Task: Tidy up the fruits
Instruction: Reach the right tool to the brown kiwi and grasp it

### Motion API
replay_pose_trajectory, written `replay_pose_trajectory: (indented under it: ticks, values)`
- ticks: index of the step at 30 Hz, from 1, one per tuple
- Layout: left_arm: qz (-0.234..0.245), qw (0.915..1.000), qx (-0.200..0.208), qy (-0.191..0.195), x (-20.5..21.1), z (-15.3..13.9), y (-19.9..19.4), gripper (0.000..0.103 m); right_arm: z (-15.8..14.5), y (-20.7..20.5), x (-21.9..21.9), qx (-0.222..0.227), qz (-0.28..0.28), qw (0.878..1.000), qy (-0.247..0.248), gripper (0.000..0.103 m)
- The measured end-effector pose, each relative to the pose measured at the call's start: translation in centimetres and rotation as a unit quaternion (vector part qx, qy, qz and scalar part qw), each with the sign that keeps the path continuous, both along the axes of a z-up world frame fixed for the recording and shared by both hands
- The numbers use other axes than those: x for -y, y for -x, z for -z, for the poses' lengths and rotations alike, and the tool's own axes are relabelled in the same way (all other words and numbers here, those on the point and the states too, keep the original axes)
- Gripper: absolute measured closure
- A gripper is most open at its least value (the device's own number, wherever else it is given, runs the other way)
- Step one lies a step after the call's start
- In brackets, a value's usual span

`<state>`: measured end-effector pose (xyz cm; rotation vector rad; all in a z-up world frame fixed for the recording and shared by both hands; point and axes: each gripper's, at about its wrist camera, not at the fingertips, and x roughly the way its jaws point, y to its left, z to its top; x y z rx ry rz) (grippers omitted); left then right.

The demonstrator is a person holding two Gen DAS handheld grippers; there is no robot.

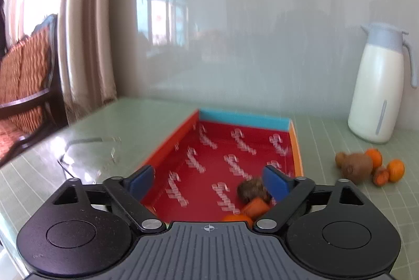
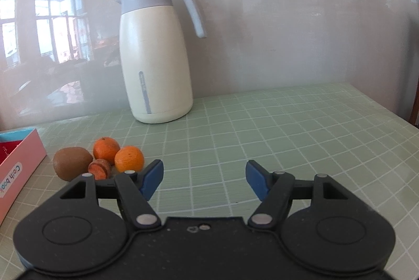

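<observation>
Left gripper [image 1: 209, 181] jaws apart over red-lined cardboard box [image 1: 296, 146], brown kiwi [image 1: 252, 189] + orange pieces inside. Right gripper [image 2: 204, 179] jaws apart, empty; fruit pile [image 2: 98, 160] right of box, near cream thermos jug [image 2: 157, 54].

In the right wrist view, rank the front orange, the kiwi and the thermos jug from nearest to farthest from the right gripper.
From the right gripper:
1. Front orange, just left of the left fingertip.
2. Kiwi, farther left, beside the pink box.
3. Thermos jug, at the back against the wall.
</observation>
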<state>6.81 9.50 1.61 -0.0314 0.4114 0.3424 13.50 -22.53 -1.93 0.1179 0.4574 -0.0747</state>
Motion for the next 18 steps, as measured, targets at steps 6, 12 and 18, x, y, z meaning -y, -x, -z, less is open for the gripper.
replay_pose_trajectory:
  ticks: [6, 12, 18]
  values:
    - [-0.004, 0.9999, 0.0, -0.01, -0.1, -0.1, 0.0, 0.0, 0.0, -0.3, -2.1, 0.009, -0.029, 0.999, 0.03, 0.034]
    - [-0.015, 0.9998, 0.005, -0.01, -0.8, -0.1, 0.3, 0.0, -0.1, -0.5, -3.6, 0.017, -0.051, 0.998, 0.04, 0.034]
    - [-0.026, 0.9996, 0.005, -0.013, -1.8, 0.0, 0.7, 0.0, -0.3, -0.9, -5.8, 0.025, -0.081, 0.996, 0.03, 0.034]
